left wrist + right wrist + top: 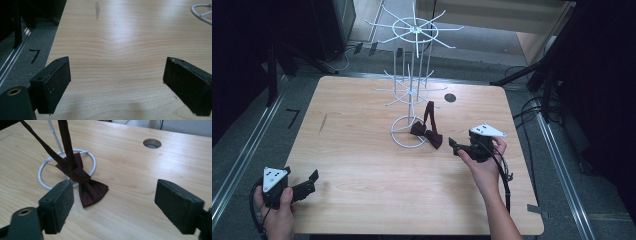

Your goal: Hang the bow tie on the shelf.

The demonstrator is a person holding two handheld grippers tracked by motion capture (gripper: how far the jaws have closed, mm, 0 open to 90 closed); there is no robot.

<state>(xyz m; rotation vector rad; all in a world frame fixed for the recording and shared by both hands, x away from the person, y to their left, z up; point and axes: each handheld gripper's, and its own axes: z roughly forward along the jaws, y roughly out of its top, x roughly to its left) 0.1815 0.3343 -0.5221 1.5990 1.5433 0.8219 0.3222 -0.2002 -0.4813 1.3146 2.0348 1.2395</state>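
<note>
While the left gripper (307, 186) sat at the table's (362, 200) near left corner, its jaws stood wide with nothing but bare wood between them. Beyond that left edge ran grey floor with a metal rail (242, 150) and a black mark (292, 117). From the corner to the middle the wooden top lay open and level, with a faint dark streak (323, 122) on it.

Near the middle stood a white wire rack (412, 90), its ring base (404, 137) on the wood. A dark red bow tie (427, 135) hung by its strap from the rack, its bow resting on the table, partly over the ring's right side.

Just right of the bow, the right gripper (455, 146) pointed at it, jaws wide and holding nothing, close to the cloth without touching it. A round hole (450, 97) lay farther back, and dark stands and cables lined the right edge.

In the right gripper view the bow tie (87, 187) showed its folds and strap clearly, beside the left pad. In the left gripper view a bit of the ring base (202, 13) showed at the far right.
</note>
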